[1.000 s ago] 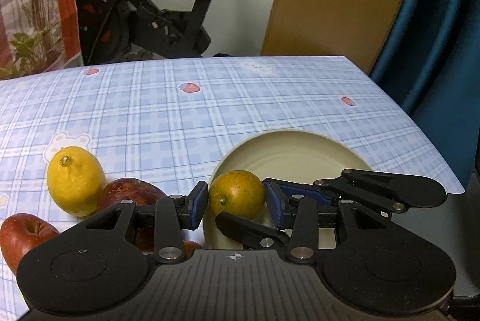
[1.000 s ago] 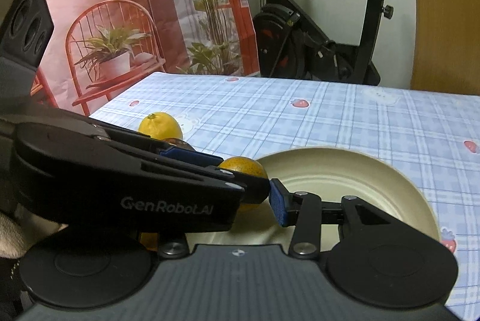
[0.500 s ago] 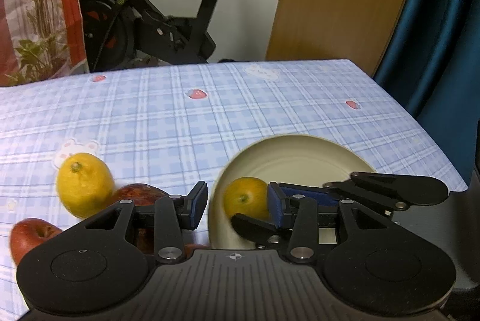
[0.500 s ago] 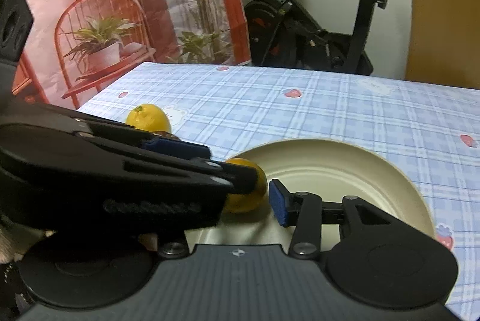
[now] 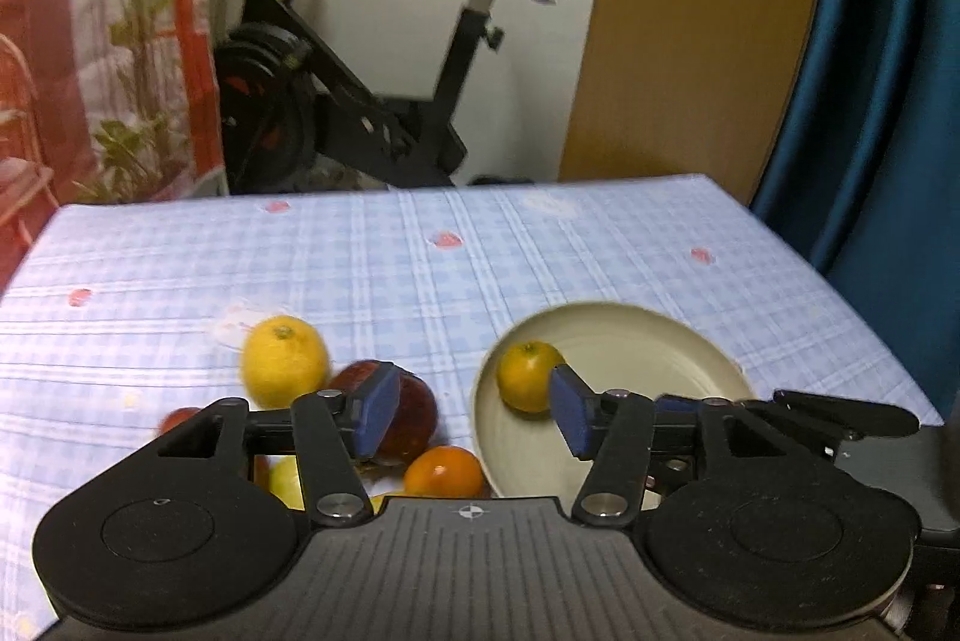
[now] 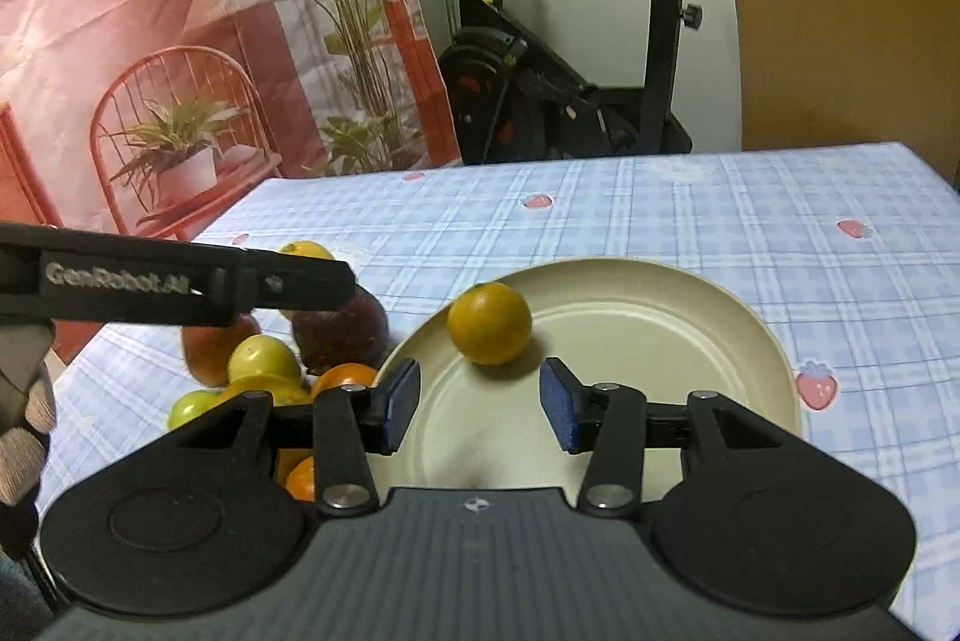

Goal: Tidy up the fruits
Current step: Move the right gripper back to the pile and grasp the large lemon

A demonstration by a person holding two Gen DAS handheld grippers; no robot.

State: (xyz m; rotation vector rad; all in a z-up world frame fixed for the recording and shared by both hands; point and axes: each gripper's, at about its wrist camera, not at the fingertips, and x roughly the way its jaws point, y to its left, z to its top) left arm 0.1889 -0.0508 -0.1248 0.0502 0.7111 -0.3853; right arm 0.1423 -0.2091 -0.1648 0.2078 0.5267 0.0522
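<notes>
**Orange on the plate, both claws wide**

Blue checked tablecloth covers the table; an exercise bike stands beyond its far edge. One orange rests inside the cream plate, near its left rim. Left gripper and right gripper both gape, holding nothing.

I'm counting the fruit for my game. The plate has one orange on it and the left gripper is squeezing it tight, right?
Not quite. One orange does sit on the plate, but the left gripper is open and not touching it. The right wrist view shows the orange lying free near the plate's edge.
</notes>
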